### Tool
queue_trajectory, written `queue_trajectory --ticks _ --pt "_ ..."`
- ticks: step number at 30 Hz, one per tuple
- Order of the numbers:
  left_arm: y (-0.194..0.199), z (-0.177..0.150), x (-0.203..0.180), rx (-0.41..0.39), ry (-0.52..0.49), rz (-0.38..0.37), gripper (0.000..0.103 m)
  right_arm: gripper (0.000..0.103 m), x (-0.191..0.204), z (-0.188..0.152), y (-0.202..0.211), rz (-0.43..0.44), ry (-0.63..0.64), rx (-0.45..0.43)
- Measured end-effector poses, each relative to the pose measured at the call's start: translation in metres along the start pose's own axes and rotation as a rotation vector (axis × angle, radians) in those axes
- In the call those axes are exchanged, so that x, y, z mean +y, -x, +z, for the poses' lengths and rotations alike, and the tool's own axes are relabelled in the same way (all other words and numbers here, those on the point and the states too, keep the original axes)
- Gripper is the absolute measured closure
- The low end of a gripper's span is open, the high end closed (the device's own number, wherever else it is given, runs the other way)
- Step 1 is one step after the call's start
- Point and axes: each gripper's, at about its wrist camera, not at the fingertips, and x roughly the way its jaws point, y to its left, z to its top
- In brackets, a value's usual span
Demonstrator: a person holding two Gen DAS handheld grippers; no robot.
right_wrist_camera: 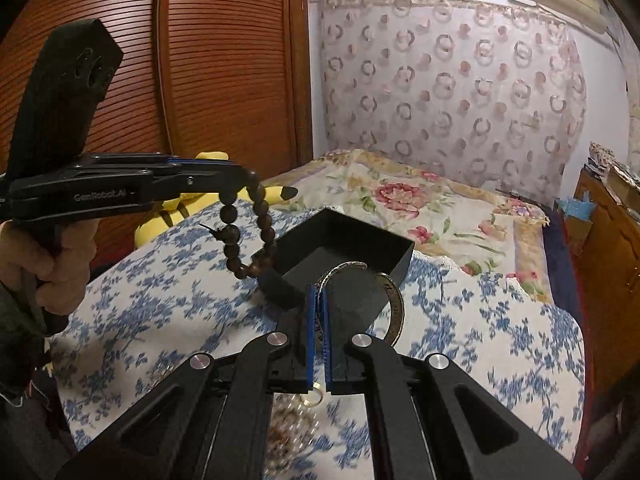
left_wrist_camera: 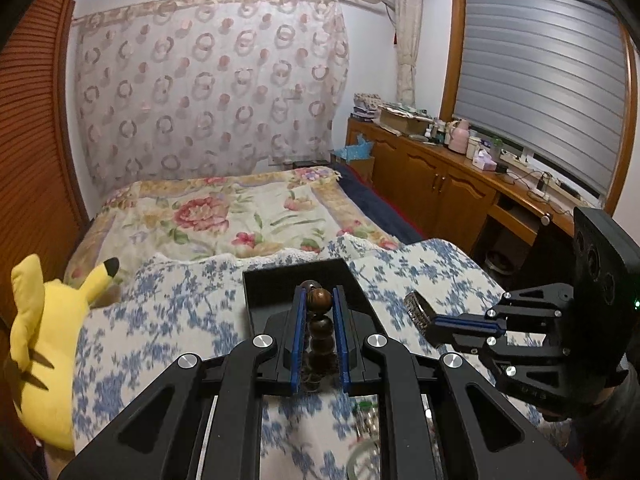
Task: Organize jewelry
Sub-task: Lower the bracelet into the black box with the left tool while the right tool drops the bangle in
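My left gripper is shut on a brown wooden bead bracelet; in the right wrist view the left gripper shows with the bracelet hanging as a loop, just left of and above a black open box. The box sits on the blue floral cloth, straight ahead of the left gripper. My right gripper is shut on a silver metal bangle, held near the box's front edge. It shows in the left wrist view with the bangle, right of the box.
A yellow plush toy lies at the cloth's left edge. More jewelry lies blurred below the grippers. A floral bedspread lies beyond. A wooden cabinet with clutter stands along the right wall, a wooden wardrobe at left.
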Motion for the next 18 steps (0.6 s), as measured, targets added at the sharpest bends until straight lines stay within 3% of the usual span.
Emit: queue_trajectory --ticks 6,12,18 --pt "-0.032 0.013 0.01 0.027 0.003 0.001 0.091 0.099 -0.015 0.015 -0.021 0.023 -0.012 -0.004" --pt "-0.065 0.0 0.023 0.086 0.034 -0.008 0.091 0.099 -0.021 0.023 -0.044 0.047 -0.004 0.003" --pt "-0.072 -0.009 0.036 0.088 0.065 -0.017 0.089 0.099 -0.023 0.027 -0.06 0.072 -0.014 0.009"
